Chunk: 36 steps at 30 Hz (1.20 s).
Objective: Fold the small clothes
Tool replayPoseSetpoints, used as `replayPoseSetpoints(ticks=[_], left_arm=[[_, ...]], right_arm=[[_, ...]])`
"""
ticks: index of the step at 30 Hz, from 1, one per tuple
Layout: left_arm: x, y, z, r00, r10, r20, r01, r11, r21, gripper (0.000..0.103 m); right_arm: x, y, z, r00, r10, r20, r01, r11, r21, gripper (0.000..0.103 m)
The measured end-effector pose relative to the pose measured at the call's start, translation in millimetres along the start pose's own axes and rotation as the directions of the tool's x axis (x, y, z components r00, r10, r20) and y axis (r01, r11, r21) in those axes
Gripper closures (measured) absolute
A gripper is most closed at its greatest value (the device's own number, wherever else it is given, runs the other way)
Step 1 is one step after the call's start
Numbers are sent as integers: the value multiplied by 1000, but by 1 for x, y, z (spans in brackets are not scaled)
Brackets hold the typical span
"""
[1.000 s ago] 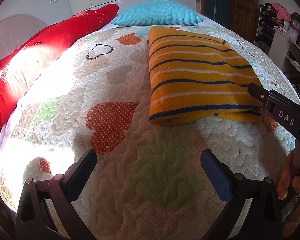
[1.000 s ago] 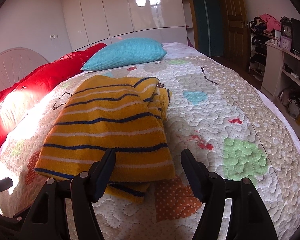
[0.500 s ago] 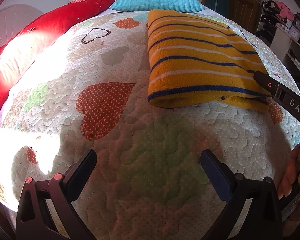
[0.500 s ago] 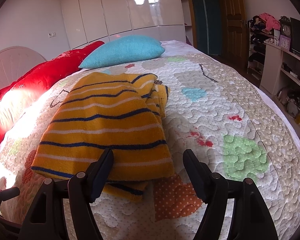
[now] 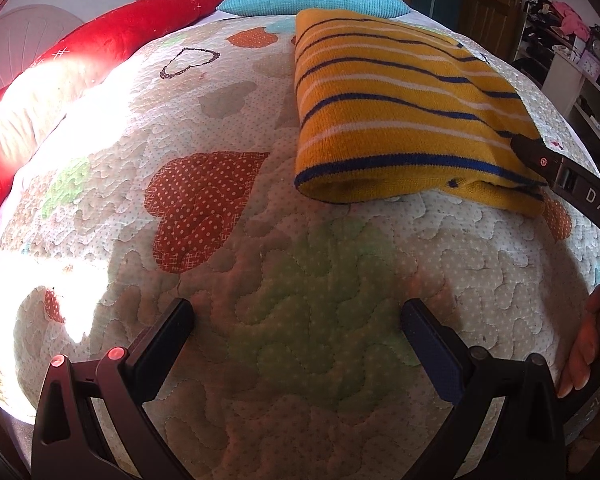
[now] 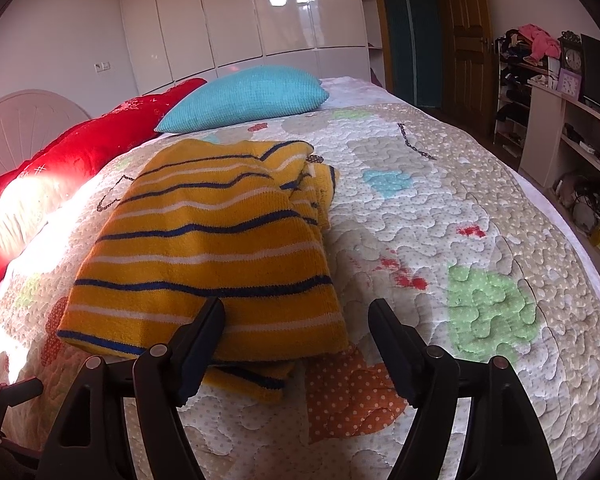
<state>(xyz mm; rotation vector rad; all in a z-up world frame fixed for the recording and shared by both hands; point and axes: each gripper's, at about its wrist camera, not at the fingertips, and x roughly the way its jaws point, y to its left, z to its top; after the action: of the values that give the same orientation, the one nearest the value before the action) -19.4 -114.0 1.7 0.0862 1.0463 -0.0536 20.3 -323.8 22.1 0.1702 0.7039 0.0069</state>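
A yellow sweater with blue and white stripes [image 5: 400,112] lies folded on the quilted bed; it also shows in the right wrist view [image 6: 216,248]. My left gripper [image 5: 296,324] is open and empty over the quilt, short of the sweater's near left corner. My right gripper [image 6: 296,324] is open and empty at the sweater's near right corner, its left finger over the near edge. The right gripper's finger [image 5: 560,176] shows in the left wrist view touching or just over that corner.
The quilt [image 6: 480,240] has heart patches. A blue pillow [image 6: 248,96] and a long red cushion [image 5: 100,52] lie at the bed's far side. Shelves with clutter [image 6: 560,120] stand to the right of the bed. White wardrobes [image 6: 240,20] are behind.
Both grippers have moved forward toward the sweater, which looks larger and nearer. Both stay open. The sweater has not moved.
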Motion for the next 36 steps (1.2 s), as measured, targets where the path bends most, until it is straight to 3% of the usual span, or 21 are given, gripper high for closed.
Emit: replayPoseSetpoints(ticks=[36], left_arm=[[7, -2, -3, 1000, 0, 20, 0, 1000, 8, 0]], right_arm=[[8, -4, -4, 1000, -16, -19, 17, 1000, 15, 18]])
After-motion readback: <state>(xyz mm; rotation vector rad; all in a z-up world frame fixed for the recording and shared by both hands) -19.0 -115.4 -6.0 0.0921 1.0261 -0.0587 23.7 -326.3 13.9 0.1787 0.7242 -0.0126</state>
